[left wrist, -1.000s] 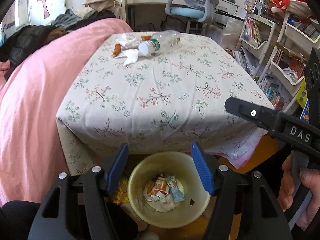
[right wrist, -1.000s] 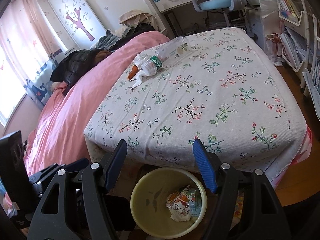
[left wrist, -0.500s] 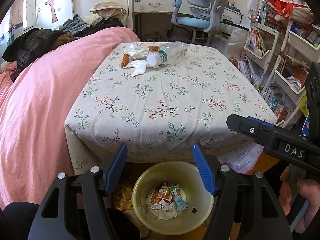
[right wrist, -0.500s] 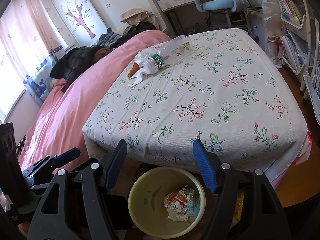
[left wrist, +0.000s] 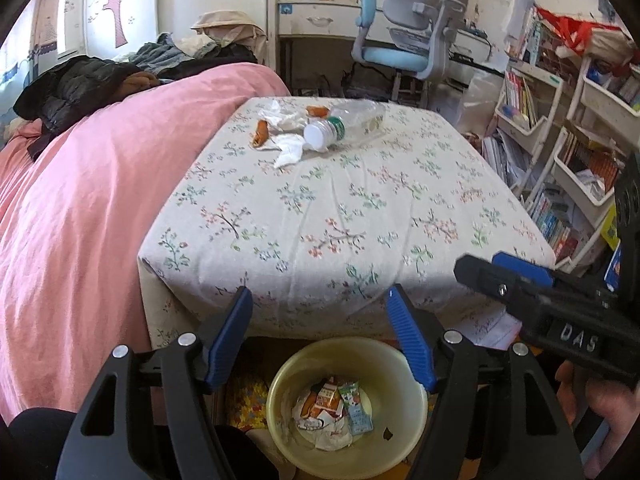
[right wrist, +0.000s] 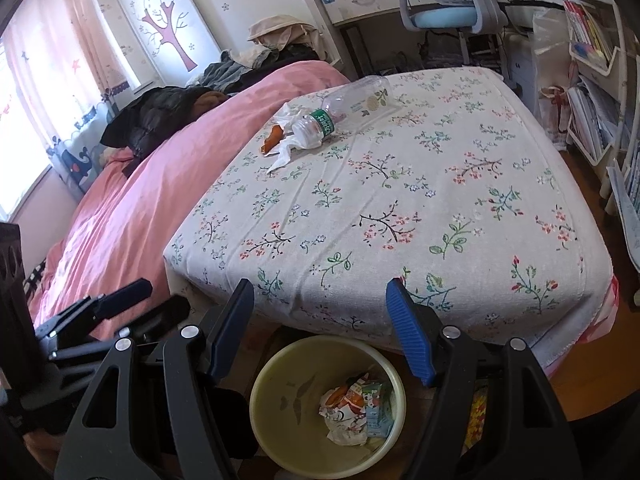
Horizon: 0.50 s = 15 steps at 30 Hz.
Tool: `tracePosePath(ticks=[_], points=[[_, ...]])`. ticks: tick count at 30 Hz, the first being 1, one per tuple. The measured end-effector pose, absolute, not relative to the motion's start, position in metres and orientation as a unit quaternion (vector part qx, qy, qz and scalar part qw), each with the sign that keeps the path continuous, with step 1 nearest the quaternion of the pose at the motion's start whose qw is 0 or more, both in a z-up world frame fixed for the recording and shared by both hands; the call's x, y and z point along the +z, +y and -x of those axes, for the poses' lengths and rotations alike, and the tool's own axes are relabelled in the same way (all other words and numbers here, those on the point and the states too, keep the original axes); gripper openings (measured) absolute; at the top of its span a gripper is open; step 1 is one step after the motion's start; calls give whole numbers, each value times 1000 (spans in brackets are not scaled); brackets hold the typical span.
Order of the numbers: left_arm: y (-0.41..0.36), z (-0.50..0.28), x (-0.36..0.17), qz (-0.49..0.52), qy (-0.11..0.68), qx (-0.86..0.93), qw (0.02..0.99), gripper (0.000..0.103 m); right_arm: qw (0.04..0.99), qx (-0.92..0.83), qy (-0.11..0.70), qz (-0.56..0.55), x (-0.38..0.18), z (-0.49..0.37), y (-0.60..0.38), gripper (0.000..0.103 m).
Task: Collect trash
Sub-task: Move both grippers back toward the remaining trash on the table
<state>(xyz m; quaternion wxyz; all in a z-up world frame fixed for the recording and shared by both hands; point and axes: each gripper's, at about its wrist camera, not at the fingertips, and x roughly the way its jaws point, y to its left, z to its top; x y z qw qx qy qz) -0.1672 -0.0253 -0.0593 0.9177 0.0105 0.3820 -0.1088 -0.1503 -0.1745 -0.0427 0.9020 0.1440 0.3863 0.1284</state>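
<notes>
2 claws hung side by side over a yellow waste bin on the floor, both angled downward toward the table's near edge. The left claw was released, blue pads apart with nothing between them; the right claw stood likewise parted and empty. In the left wrist view the right claw's black body crossed the lower right, bearing the white letters "DAS", with the person's hand wrapped around its grip below. Crumpled snack wrappers already lay in the bin's bottom; their printing was too small to read. Beyond the claws stretched the table under a floral cloth, bare across its near part. At its far left corner sat the remaining trash: a clear plastic bottle on its side with a green label, text illegible, touching crumpled white tissues and orange scraps. Left of the table lay a pink bed cover.
</notes>
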Motion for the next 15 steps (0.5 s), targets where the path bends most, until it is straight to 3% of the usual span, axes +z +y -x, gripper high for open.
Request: tracePosePath(ticks=[11,15], points=[[-10,145,-43,23,369,-97,924,68,907,137,373,-140,-32,142,-175,66],[-6,129,-35,13,362,-94,927,68,909,143,367,-138,-24,132,-174,74]])
